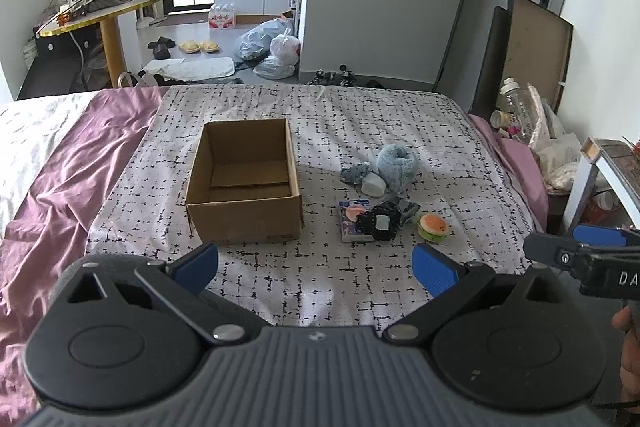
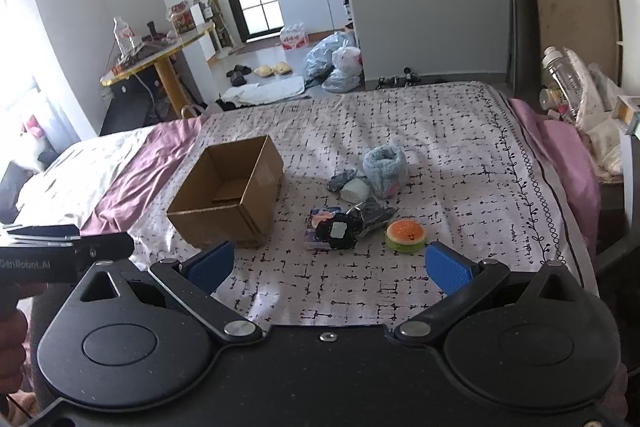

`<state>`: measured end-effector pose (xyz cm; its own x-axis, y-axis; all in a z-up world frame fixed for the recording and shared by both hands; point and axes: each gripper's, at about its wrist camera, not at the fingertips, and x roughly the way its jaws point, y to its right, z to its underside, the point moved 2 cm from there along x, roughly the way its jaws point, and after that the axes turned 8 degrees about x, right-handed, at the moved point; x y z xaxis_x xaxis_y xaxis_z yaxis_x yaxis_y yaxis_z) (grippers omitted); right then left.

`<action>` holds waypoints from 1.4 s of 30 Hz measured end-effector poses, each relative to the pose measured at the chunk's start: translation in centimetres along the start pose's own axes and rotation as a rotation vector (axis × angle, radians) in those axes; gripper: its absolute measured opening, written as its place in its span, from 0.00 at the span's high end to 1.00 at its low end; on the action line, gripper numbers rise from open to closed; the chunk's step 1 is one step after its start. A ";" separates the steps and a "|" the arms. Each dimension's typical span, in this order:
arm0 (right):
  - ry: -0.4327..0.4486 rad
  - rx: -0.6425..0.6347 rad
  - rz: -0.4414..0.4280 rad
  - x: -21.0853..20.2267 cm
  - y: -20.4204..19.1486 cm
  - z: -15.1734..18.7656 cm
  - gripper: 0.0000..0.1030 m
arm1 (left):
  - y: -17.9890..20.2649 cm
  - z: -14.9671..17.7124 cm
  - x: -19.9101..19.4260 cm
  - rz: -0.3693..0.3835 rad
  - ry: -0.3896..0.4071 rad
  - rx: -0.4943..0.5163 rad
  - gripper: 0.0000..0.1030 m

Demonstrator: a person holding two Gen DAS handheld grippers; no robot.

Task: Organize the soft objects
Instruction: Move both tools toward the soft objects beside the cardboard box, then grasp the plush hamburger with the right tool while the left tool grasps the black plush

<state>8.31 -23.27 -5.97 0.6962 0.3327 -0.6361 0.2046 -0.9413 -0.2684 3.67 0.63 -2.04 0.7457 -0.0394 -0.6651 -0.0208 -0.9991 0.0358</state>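
An empty cardboard box point(image 1: 244, 183) point(image 2: 228, 195) stands open on the patterned bedspread. To its right lies a cluster of soft things: a fluffy blue sock point(image 1: 394, 163) point(image 2: 384, 167), a small white pad point(image 1: 373, 184) point(image 2: 355, 190), a tissue pack point(image 1: 352, 221) point(image 2: 318, 235), a black scrunchie-like piece point(image 1: 380, 225) point(image 2: 338, 233) and a burger plush point(image 1: 432, 226) point(image 2: 405, 235). My left gripper point(image 1: 316, 267) hovers open in front of the box and the pile. Just as wide open, my right gripper point(image 2: 328, 265) stays short of the pile. Neither holds anything.
The bedspread point(image 1: 320, 107) covers a bed with a purple sheet point(image 1: 60, 187) on the left. A nightstand with bottles and bags point(image 2: 572, 95) stands past the right edge. Beyond the foot of the bed are plastic bags point(image 1: 272, 49), slippers and a round table point(image 1: 108, 7).
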 end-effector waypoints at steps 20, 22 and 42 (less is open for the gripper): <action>-0.093 0.140 -0.054 5.6 4.8 -1.0 0.00 | -0.1 -1.7 6.6 -0.022 -0.063 -0.027 0.02; -0.099 0.151 -0.058 6.3 5.3 -1.2 0.00 | 0.1 -1.7 7.4 -0.020 -0.080 -0.034 0.02; -0.196 0.220 -0.056 13.9 9.8 -2.5 0.05 | 2.8 -2.3 16.4 0.034 -0.191 -0.065 0.09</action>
<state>21.72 -28.04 -15.61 0.5379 0.4085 -0.7375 0.0700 -0.8934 -0.4438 17.40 -2.77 -11.10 0.6054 -0.0810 -0.7918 0.0037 -0.9945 0.1045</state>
